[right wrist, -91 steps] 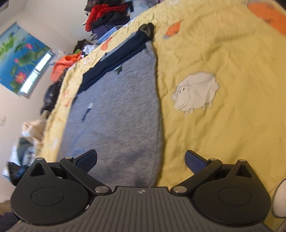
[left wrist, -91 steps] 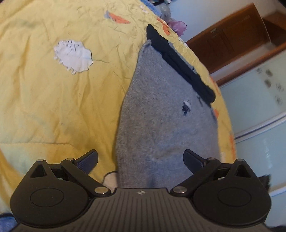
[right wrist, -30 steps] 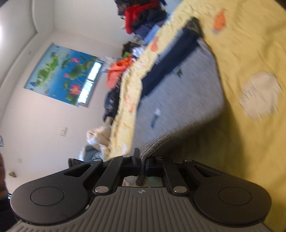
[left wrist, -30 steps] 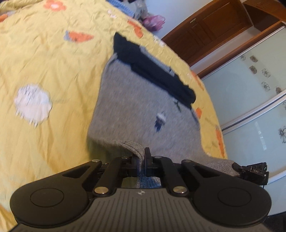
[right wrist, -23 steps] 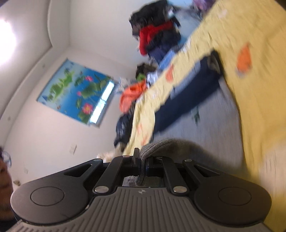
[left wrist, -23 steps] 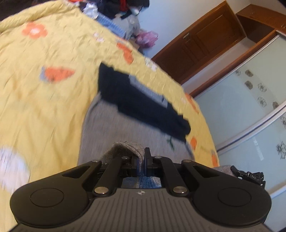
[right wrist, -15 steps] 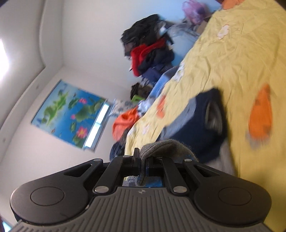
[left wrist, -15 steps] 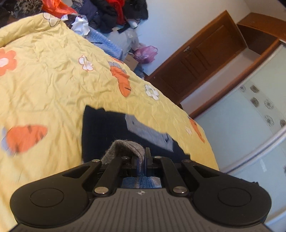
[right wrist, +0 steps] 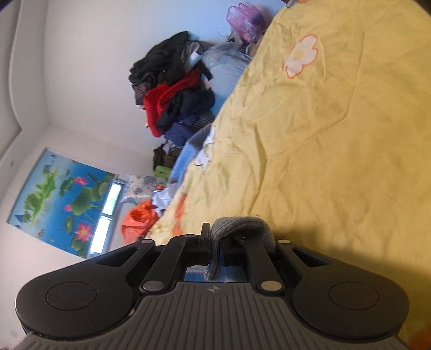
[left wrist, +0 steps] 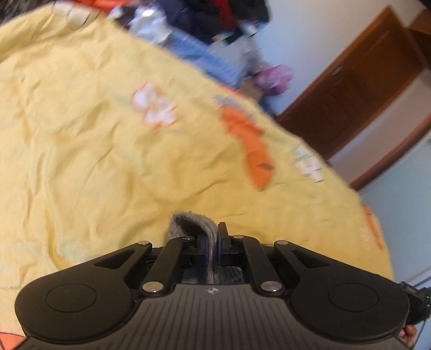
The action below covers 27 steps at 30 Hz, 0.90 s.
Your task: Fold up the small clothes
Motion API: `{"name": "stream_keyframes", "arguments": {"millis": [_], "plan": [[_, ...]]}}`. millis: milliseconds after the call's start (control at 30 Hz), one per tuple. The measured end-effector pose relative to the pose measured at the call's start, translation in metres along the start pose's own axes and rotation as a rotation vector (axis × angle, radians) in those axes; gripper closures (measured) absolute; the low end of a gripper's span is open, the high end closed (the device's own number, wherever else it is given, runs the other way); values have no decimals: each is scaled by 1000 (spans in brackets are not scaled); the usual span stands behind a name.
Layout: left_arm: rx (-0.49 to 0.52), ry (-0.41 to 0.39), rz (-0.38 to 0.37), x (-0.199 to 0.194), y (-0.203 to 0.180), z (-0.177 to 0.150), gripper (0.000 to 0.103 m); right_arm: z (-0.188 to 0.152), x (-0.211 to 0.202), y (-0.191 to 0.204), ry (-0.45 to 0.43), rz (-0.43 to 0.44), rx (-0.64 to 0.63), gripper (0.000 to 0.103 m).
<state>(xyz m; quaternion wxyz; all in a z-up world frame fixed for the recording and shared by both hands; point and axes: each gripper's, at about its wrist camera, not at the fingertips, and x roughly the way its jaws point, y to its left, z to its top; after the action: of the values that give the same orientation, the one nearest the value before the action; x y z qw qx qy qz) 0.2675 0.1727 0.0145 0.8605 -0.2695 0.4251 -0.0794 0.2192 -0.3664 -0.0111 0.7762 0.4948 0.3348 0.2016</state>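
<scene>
A yellow bedspread with orange and white flower patches covers the bed, and a brown wooden door stands beyond its far edge. In the left wrist view, which is blurred, the left gripper is clamped tight on a fold of the grey knit garment, which bunches up just above the black fingers and runs down between them. A heap of clothes lies past the bed's far end.

In the right wrist view the same yellow bedspread fills the right side, with a pile of dark and red clothing against the white wall and a lotus poster to the left. The right gripper has the garment's grey edge between its jaws, which are opening; the fabric drapes over the right finger.
</scene>
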Motion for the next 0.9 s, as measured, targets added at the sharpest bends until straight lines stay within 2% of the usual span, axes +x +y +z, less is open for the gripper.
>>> {"name": "stream_keyframes", "arguments": {"millis": [33,67,100,133,200,233,267,300,433,533,633,700,800,900], "plan": [[-34,13,-29,4,6,-1,96,0,8,-2,17,-31,5,61],[-68,5,-56,1,11,-3,92,-1,12,-2,26,-53,4,50],[-99,-10,-76,-7,14,-6,82,-4,11,1,9,-63,-10,42],[-126,-30,-90,-18,17,-9,73,-8,6,6,-10,-57,-31,40],[-147,-122,-101,-52,21,-19,20,-21,-11,20,-22,-31,-76,38],[-156,-198,-76,-73,22,-29,14,-29,-21,27,-18,-15,-104,37],[-160,-257,-60,-92,24,-40,12,-35,-32,33,-9,-12,-135,37],[-147,-280,-61,-109,26,-51,12,-47,-45,40,-4,-19,-171,37],[-203,-253,-127,-150,39,-110,12,-101,-106,50,1,-41,-248,26],[-194,-252,-69,-165,39,-156,12,-139,-145,43,-7,-79,-227,24],[-227,-222,-26,-166,40,-187,12,-172,-167,37,-8,-151,-208,24],[-274,-175,-44,-161,43,-199,12,-188,-173,35,8,-186,-198,24],[-279,-187,-27,-154,36,-195,13,-202,-172,29,15,-202,-161,24],[-326,-182,-28,-142,32,-183,13,-208,-163,26,-57,-194,-113,22]]}}
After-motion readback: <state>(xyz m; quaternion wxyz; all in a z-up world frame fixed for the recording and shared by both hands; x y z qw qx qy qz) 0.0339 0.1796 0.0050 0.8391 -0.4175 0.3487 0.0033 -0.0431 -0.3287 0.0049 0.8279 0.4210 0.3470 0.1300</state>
